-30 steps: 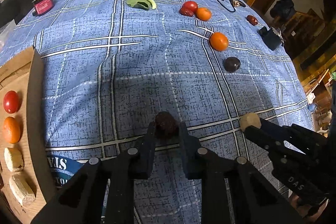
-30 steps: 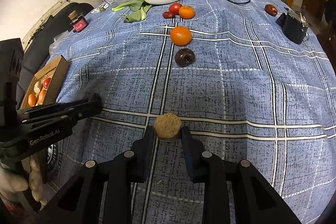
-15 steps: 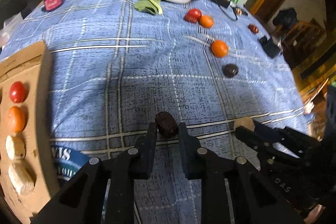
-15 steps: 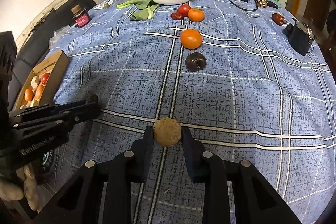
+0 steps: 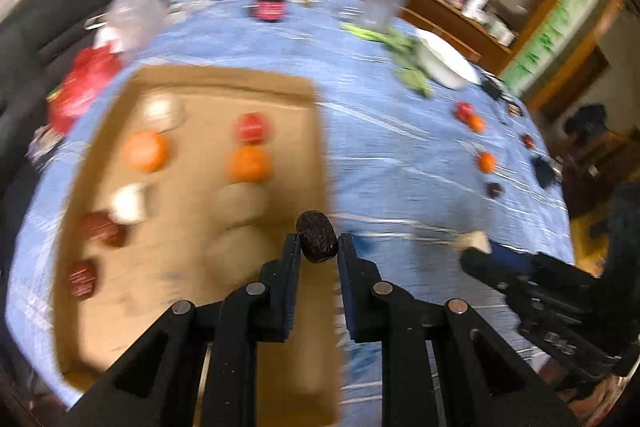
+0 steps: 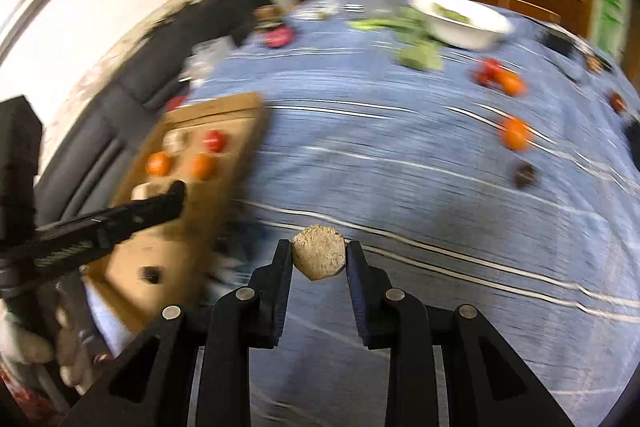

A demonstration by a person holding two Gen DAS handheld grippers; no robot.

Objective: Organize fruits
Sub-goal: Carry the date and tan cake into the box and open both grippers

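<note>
Both pairs of jaws are clenched on fruit: your left gripper [image 5: 319,242] pinches a small dark wrinkled oval fruit [image 5: 317,236], and your right gripper [image 6: 319,258] squeezes a pale tan rough-skinned round fruit [image 6: 318,257]. A second ago both hung over the open blue checked tablecloth [image 6: 400,155]; now you have swung them toward the shallow brown cardboard box [image 5: 200,267], and the dark fruit sits right above its near wall. The box already holds rows of red, orange, pale and dark fruits (blurred, so exact kinds are unclear). This looks like the carry nearing its end: next comes placing each fruit beside its like. Several fruits remain on the cloth.
</note>
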